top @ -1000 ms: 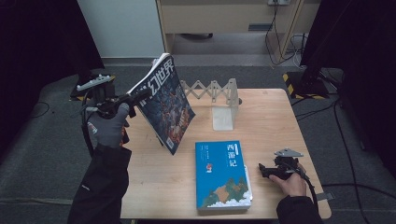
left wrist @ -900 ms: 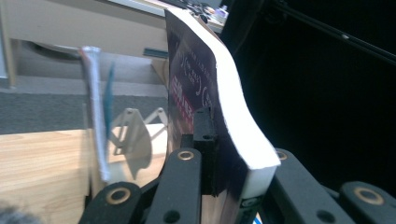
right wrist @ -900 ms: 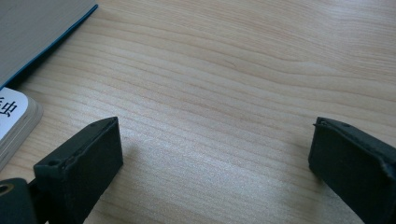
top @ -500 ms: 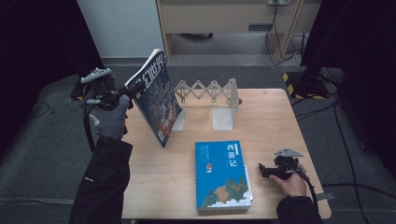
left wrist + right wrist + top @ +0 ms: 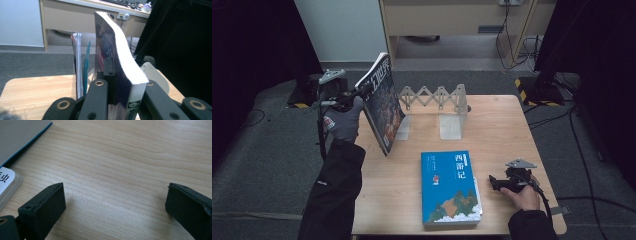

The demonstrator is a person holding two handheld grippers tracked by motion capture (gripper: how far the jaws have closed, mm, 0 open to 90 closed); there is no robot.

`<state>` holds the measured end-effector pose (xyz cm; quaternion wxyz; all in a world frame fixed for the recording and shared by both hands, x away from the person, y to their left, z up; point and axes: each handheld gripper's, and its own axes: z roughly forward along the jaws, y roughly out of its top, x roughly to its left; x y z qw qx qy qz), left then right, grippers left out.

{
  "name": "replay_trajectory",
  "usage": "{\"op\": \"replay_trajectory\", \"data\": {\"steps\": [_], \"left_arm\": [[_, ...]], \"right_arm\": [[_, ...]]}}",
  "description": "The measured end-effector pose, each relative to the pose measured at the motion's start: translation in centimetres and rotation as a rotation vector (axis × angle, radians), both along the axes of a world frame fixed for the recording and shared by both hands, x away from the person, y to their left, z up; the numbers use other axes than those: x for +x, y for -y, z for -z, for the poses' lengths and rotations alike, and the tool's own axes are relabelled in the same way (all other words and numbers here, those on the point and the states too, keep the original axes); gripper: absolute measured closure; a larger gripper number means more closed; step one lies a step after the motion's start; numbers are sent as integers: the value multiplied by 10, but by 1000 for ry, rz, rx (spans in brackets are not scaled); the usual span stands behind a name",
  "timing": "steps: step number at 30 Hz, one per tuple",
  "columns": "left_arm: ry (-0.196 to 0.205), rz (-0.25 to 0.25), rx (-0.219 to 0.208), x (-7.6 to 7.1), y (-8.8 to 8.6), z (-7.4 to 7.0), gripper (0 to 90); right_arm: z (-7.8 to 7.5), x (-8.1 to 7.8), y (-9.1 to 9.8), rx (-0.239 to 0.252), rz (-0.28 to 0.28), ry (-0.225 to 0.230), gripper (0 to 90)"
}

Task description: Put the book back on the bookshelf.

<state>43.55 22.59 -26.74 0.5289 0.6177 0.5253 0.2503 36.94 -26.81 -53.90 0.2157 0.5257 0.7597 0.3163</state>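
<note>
Between left gripper [image 5: 117,82] jaws, magazine spine [image 5: 135,100], pages bowed

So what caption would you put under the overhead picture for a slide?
Left gripper holds a magazine upright beside the accordion book rack; a blue book lies flat near the resting right gripper.

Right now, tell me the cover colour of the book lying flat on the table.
The flat book has a blue cover with white characters; clearest in the high view.
</note>
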Motion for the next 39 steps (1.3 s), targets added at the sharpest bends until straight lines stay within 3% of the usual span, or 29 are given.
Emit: {"op": "replay_trajectory", "data": {"steps": [7,14,20,34,39], "left_arm": [[-13,-12,40,13,15,7,821],[-21,-27,50,22,20,13,821],[-7,-76,105,30,29,19,821],[-4,-121,151,50,43,35,821],[4,-134,196,54,48,40,821]], "right_arm": [[0,0,0,-2,-1,1,32],[0,0,0,-2,-1,2,32],[0,0,0,-2,-1,2,32],[0,0,0,-1,-2,1,32],[0,0,0,-1,-1,0,32]]}}
